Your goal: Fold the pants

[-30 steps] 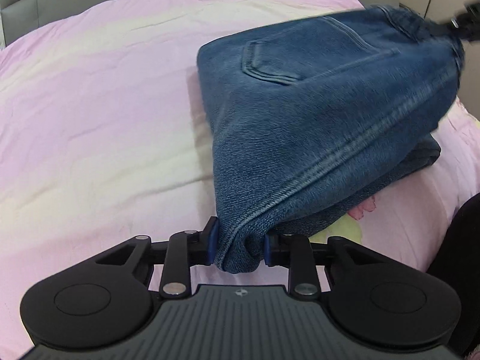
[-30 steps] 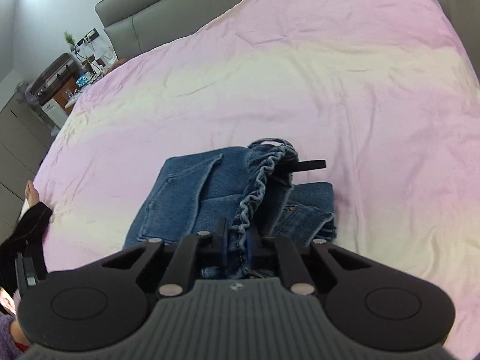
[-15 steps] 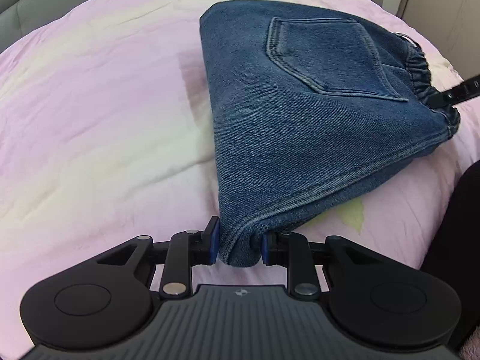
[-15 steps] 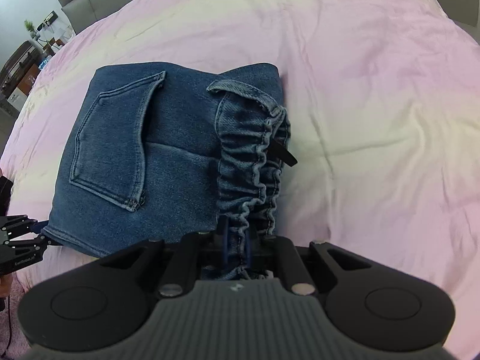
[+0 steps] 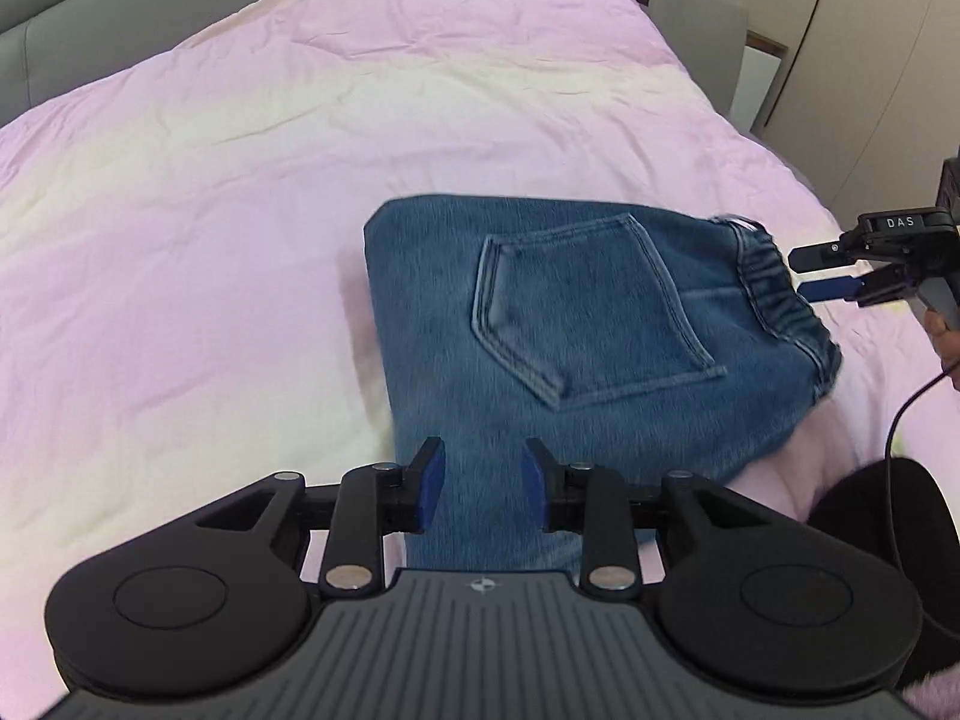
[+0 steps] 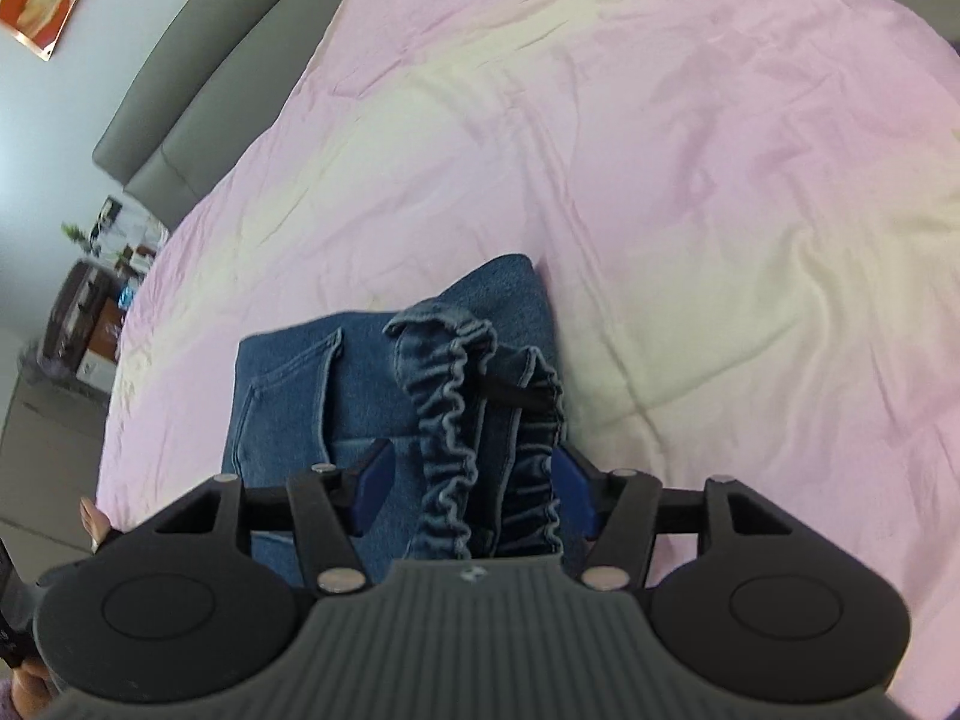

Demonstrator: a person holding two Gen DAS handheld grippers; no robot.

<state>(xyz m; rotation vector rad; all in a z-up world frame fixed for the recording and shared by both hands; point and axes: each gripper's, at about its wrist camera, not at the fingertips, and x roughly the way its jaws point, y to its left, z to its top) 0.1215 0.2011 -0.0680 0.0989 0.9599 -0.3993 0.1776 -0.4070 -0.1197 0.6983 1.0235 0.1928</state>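
The blue denim pants [image 5: 576,348] lie folded into a compact packet on the pink bed sheet [image 5: 240,192], back pocket up. My left gripper [image 5: 483,483] is open just above the packet's near edge, holding nothing. My right gripper [image 6: 468,483] is open, its jaws straddling the ruffled elastic waistband [image 6: 474,420] without pinching it. The right gripper also shows in the left wrist view [image 5: 834,273], open beside the waistband end. A black drawstring [image 6: 516,396] pokes from the waistband.
The grey headboard [image 5: 90,18] runs along the far side of the bed. A grey chair [image 5: 699,30] and wardrobe doors [image 5: 870,60] stand beyond the bed's right side. A nightstand with clutter [image 6: 90,312] stands at the far left in the right wrist view.
Both grippers have opened and let go of the pants. The folded packet now lies flat on the bed, and both grippers have drawn back slightly.
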